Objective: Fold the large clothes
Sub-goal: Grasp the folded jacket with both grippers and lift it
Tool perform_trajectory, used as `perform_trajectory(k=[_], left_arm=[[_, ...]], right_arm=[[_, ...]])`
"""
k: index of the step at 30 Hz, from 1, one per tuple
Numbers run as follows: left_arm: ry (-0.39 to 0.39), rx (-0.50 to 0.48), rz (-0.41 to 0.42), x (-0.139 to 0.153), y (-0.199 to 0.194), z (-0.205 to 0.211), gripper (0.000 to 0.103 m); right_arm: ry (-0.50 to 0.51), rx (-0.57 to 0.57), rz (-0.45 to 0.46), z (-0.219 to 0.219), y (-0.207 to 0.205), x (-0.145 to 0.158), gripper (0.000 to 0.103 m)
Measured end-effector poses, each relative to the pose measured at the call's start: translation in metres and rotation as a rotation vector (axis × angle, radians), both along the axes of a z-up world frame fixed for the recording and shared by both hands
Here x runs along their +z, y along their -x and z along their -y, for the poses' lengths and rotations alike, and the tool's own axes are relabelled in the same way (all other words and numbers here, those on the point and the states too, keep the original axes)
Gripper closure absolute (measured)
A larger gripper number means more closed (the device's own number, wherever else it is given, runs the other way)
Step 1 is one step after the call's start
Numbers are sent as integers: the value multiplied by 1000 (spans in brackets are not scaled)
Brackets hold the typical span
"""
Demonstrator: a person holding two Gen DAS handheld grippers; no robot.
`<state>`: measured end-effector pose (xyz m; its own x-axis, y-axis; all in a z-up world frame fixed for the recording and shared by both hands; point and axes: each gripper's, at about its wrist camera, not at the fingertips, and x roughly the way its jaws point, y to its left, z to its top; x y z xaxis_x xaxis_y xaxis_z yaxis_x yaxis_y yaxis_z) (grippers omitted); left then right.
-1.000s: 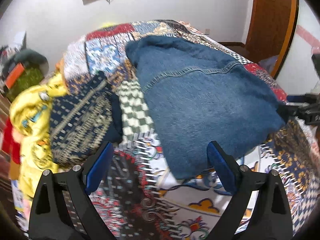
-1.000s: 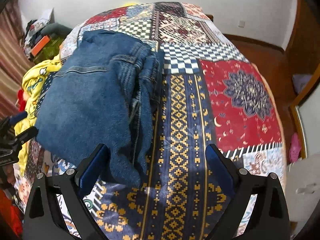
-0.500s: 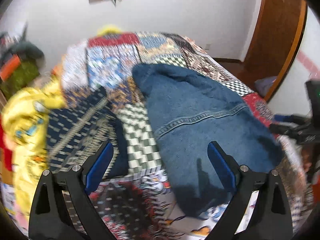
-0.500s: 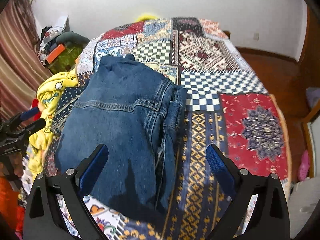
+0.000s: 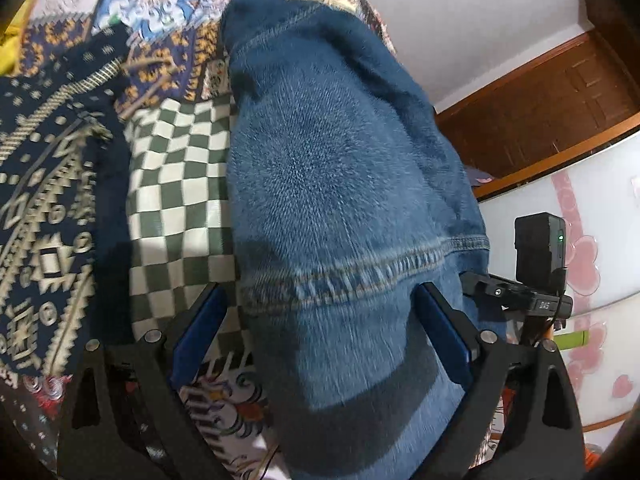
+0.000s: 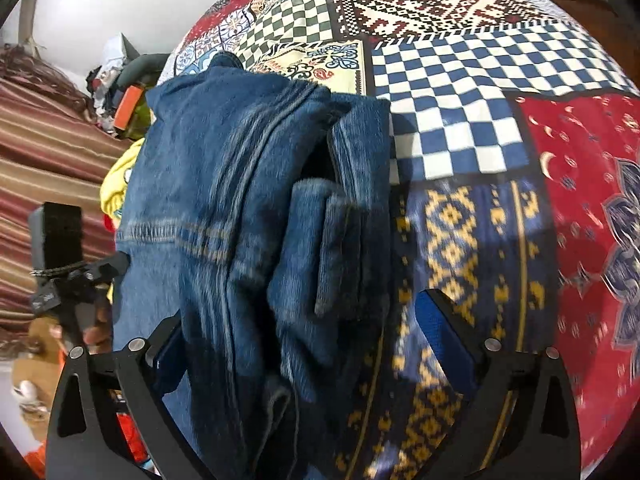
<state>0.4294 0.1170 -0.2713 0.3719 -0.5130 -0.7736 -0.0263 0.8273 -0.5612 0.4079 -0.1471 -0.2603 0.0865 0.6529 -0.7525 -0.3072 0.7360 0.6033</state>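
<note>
Denim garment (image 5: 340,184), already folded into a thick stack on the patchwork bedspread (image 6: 460,92), lies between both tongs, left gripper (image 5: 322,320) and right gripper (image 6: 300,344) gaping, empty; final fold seemingly remains.

The bed (image 6: 460,80) was covered with a patchwork spread of checkered, red and navy-and-gold panels. A plain white wall (image 5: 460,12) stood behind it, with a dark wooden door (image 5: 560,96) to the right and a white panel with pink heart and ribbon shapes (image 5: 592,240) beside the door. On the opposite side hung a red-and-tan striped curtain (image 6: 52,152), with cluttered items (image 6: 120,80) near the wall.
</note>
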Motion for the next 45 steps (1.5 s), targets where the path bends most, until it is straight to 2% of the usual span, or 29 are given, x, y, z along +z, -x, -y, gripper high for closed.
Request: perform_trajectory(k=[3,7,10,12,14,19,24,29,31,36,40,45], left_arm=[[39,-7,-26,-9,-10,4,8],[31,-15,-15,-10,-12,16,7],[17,-22,-12,-8,-12,27,10],[-5,-28,1,-4,-8,33,17],[-24,-33,23,2,-4,38,29],[-36,-43,66,26,14,47,48],[-97,-52,149,68,38,54,55],[-86,4,271,127,74,4,55],[-88,27,304,148,76,-17,55],[-153,93,380,188,103,-73,55],[-175,148,369,193,107,-119,55],[-201,187,307,172,94,-166,55]], right_arm=[[-14,6,4,-4,-2,1,0],[-17,7,9,-9,-3,5,3],[-26,22,6,-13,0,8,13],[-19,20,9,-15,1,10,21],[-16,13,17,-16,5,14,35],[-12,12,37,-25,7,32,62],[-12,26,131,-48,24,76,68],[-37,46,238,-80,40,129,69],[-58,62,280,-95,47,147,69],[-97,95,372,-144,62,176,69],[-126,118,383,-189,57,178,69],[-128,131,334,-243,39,152,69]])
